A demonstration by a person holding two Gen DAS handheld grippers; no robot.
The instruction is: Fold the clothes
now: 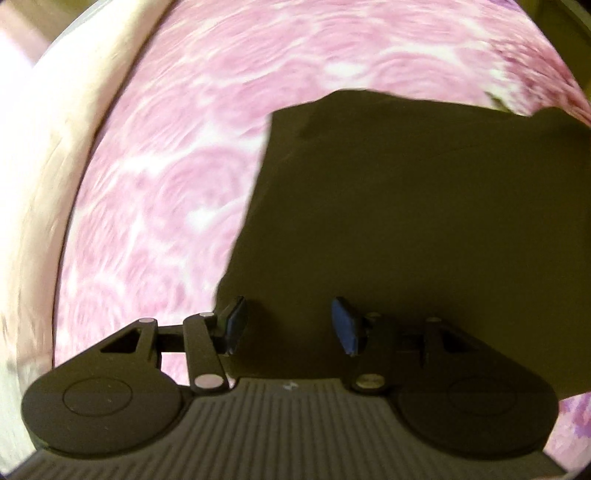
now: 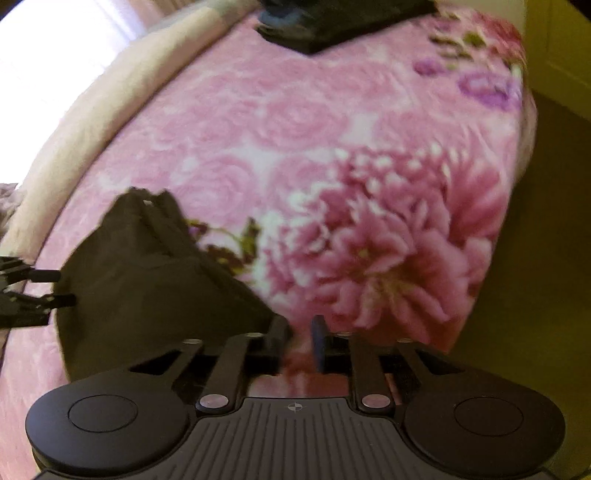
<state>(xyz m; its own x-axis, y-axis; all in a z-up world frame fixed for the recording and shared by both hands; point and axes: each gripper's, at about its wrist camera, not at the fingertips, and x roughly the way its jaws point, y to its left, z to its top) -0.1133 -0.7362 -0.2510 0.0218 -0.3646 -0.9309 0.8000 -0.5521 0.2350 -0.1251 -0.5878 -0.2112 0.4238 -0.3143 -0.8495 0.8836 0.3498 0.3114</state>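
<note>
Right wrist: garment point(image 2: 147, 288) edge beside tongs point(image 2: 301, 341)

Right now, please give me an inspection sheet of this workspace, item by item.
Surface: pink rose-patterned plush blanket on a bed.
Job's things: dark olive-brown cloth garment, bunched in the right wrist view; folded dark clothes stack at the far end.
Clutter: nothing seen.
Grippers: left tool open over the garment; right tool open, empty.
Cables: nothing seen.
Surroundings: cream padded bed edge, yellow-green floor.

One dark garment point(image 2: 147, 295), one folded dark stack point(image 2: 343, 22), one pink floral blanket point(image 2: 295, 129), two grippers.
</note>
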